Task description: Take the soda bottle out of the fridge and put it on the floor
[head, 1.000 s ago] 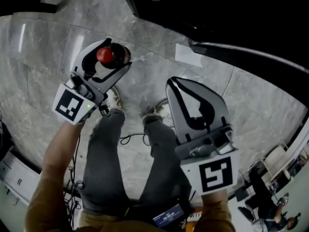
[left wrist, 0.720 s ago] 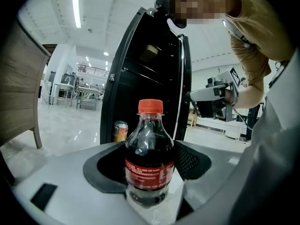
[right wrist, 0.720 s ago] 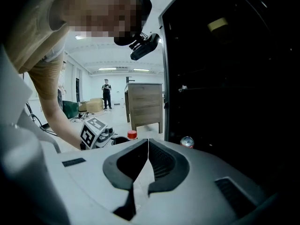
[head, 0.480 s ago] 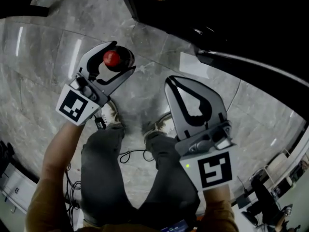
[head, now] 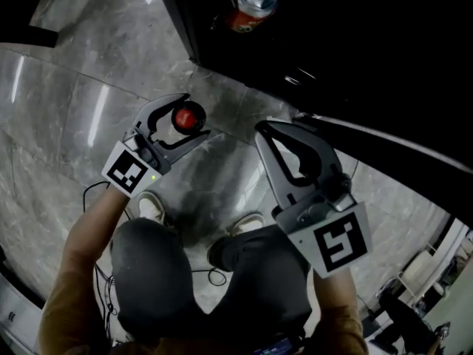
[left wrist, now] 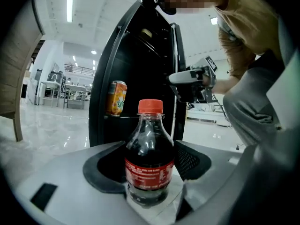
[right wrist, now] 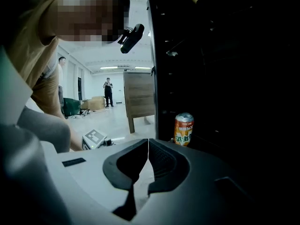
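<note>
The soda bottle (left wrist: 149, 144) is dark cola with a red cap (head: 188, 117) and a red label. It stands upright between the jaws of my left gripper (head: 194, 115), which is shut on its body, over the grey marble floor (head: 74, 102). The frames do not show whether its base touches the floor. My right gripper (head: 260, 129) hangs to the right of it, shut and empty, with its tips (right wrist: 148, 142) meeting. The black fridge (head: 332, 43) stands open just beyond both grippers.
An orange drink can (head: 251, 6) sits on a low fridge shelf, also showing as the can (right wrist: 183, 129) in the right gripper view. The person's shoes (head: 151, 207) and bent knees are right below the grippers. A wooden cabinet (right wrist: 139, 100) stands farther back.
The person has crouched lower and leaned toward the fridge. The left gripper with the bottle has shifted right and down in the view, and the can has come into fuller view.
</note>
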